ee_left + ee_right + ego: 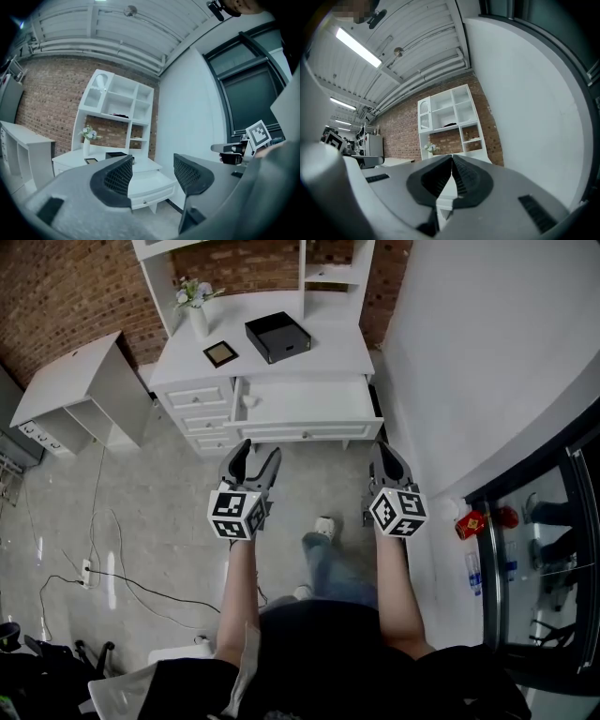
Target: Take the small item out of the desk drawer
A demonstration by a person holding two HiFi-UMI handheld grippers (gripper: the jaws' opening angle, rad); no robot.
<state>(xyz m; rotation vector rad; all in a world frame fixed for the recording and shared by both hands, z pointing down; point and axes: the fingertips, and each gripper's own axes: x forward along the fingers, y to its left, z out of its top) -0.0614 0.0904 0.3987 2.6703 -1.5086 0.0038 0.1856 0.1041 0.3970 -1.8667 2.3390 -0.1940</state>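
Left gripper (153,164) gapes; only head view shows small item (248,401).

A brick wall (66,287) meets a plain white wall (487,352) above a glossy grey floor (141,521), beside a white cabinet (84,390).

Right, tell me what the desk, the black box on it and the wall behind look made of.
Desk: probably painted wood or board, smooth white finish, moulded drawer fronts.
Black box: likely plastic or lacquered board, faint sheen; can't tell which.
Wall behind: bare red brick, visible mortar lines, matte.
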